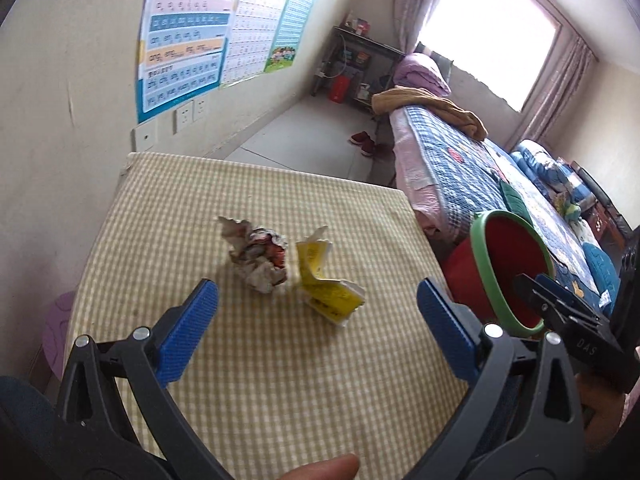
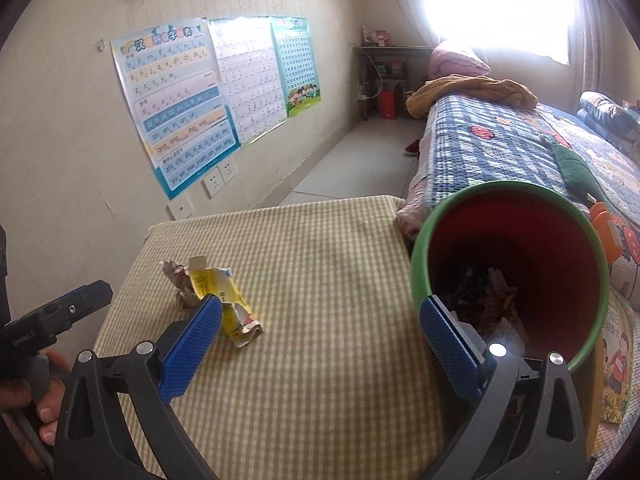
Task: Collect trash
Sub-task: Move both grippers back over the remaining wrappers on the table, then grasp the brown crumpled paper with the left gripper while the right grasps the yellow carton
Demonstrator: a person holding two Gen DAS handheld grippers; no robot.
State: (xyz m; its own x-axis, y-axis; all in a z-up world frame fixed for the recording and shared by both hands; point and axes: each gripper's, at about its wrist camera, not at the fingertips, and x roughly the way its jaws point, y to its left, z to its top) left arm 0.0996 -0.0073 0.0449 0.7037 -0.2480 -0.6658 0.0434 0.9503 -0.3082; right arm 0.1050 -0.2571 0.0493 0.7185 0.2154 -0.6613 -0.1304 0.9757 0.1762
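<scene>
You are working over a table covered in a yellow-and-white checked cloth (image 1: 280, 360), which stands against a cream wall hung with large colourful alphabet and number posters (image 2: 176, 116). To your right runs a long bed under a blue patchwork quilt (image 2: 488, 152), with a mustard-brown blanket (image 2: 472, 88) bundled at its far end. Between table and bed, just off the table's right edge, stands the red plastic waste bucket with a green rim (image 2: 560, 248); your right wrist view looks straight into it and finds dark crumpled scraps (image 2: 480, 292) already lying at the bottom. Your left gripper (image 1: 318, 304) hangs above the near part of the cloth with its blue ribbed pads spread wide apart and nothing between them. Your right gripper (image 2: 320, 320) is likewise fully spread and empty, one pad over the cloth, the other in front of the bucket's mouth. The trash left on the table lies near the middle of the cloth, ahead of the left gripper: a crumpled ball of grey-white paper with red print (image 1: 260, 256) and, just beside it on the bucket side, a torn yellow-and-white cardboard carton (image 1: 324, 280), bent and partly standing. The two pieces sit close together; whether they touch you cannot tell.
</scene>
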